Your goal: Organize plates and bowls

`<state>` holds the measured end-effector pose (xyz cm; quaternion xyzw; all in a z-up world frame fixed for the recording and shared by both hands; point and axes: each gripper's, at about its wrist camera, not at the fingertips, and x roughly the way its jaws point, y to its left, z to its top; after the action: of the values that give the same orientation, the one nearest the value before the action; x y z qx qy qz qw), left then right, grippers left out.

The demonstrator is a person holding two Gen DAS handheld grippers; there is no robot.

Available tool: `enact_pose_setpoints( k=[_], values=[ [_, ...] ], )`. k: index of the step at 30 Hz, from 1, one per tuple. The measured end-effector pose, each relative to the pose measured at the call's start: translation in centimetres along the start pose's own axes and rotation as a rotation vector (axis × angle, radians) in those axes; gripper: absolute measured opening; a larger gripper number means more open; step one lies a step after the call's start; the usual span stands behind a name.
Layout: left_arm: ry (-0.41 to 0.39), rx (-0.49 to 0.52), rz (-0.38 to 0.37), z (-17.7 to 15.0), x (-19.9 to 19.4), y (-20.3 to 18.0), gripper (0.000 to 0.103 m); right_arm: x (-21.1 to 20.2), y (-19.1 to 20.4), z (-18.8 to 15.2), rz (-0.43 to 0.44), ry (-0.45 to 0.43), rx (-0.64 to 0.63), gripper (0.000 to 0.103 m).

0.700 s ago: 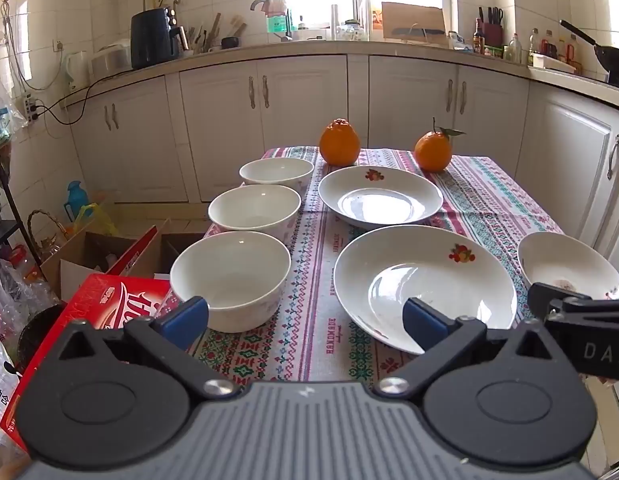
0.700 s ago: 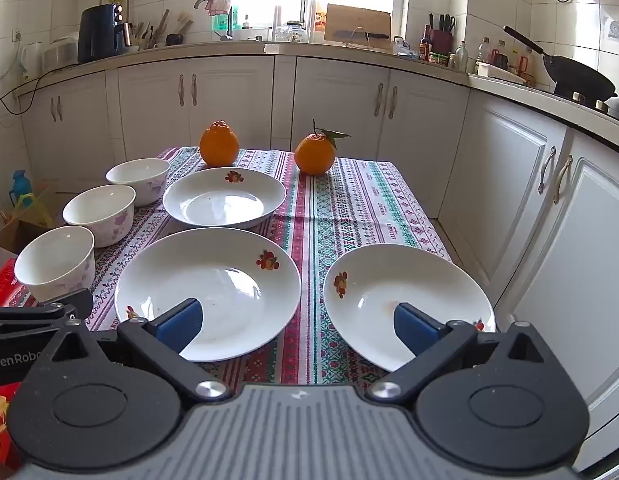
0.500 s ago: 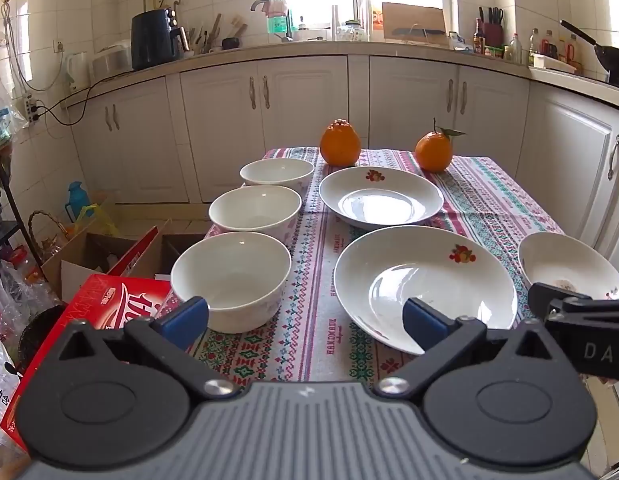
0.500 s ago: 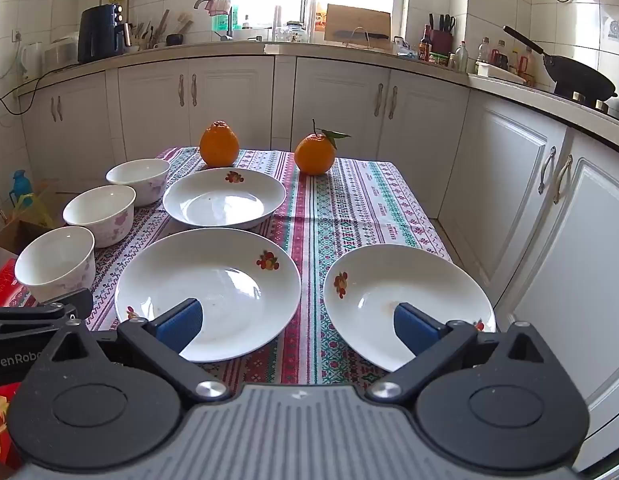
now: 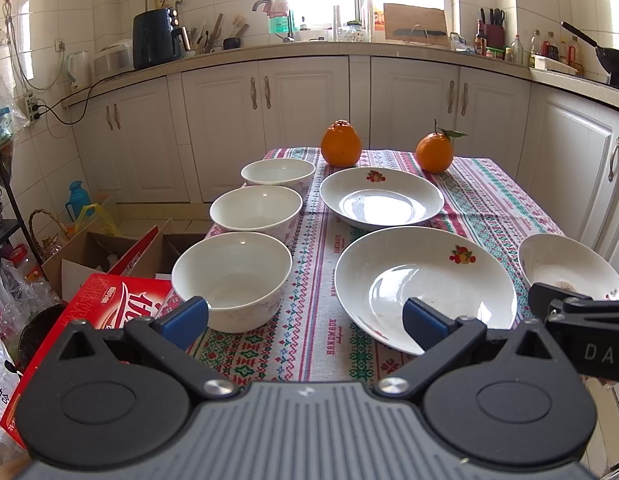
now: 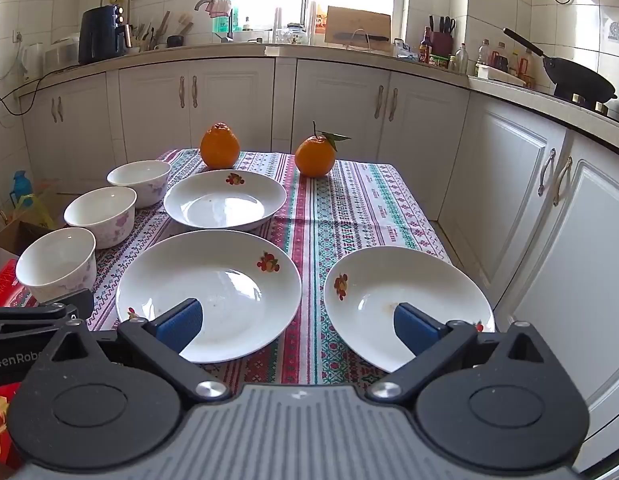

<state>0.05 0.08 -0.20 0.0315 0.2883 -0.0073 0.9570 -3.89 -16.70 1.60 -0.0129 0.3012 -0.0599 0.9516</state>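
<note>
Left gripper & right gripper both wide apart, holding nothing, near table edge. 3 white bowls w/ pink flowers in a row on left. 3 white plates w/ fruit pics beside them, on stripy cloth.

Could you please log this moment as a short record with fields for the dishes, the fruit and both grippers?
bowls: three in a row along the table's left edge, near bowl, middle bowl, far bowl, all upright and apart
plates: three lying flat, centre plate, far plate, right plate
oranges: two at the far end, left orange, right orange with a leaf
tablecloth: patterned, under everything
left gripper: open, holding nothing
right gripper: open, holding nothing
stacking: none yet
</note>
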Motion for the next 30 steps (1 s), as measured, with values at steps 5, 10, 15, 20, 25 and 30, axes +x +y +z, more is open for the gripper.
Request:
enact_pose_setpoints(
  k=[5, 10, 15, 20, 25, 30],
  values=[
    [-0.001, -0.002, 0.001, 0.03, -0.11, -0.02, 0.102, 0.01, 0.02, 0.17, 0.001, -0.001, 0.001, 0.103],
    [0.0, -0.002, 0.003, 0.12, -0.23, 0.04, 0.102, -0.11, 0.02, 0.22, 0.001, 0.001, 0.001, 0.103],
    [0.0, -0.003, 0.004, 0.17, -0.25, 0.01, 0.102, -0.06, -0.1, 0.23, 0.002, -0.002, 0.003, 0.103],
    [-0.001, -0.002, 0.004, 0.15, -0.25, 0.01, 0.102, -0.09, -0.07, 0.24, 0.002, -0.002, 0.002, 0.103],
    [0.0, -0.003, 0.004, 0.15, -0.27, 0.01, 0.102, -0.06, -0.05, 0.22, 0.002, -0.001, 0.003, 0.103],
    [0.0, -0.004, 0.006, 0.14, -0.3, -0.01, 0.102, -0.06, -0.06, 0.2, 0.002, -0.002, 0.002, 0.103]
  ],
)
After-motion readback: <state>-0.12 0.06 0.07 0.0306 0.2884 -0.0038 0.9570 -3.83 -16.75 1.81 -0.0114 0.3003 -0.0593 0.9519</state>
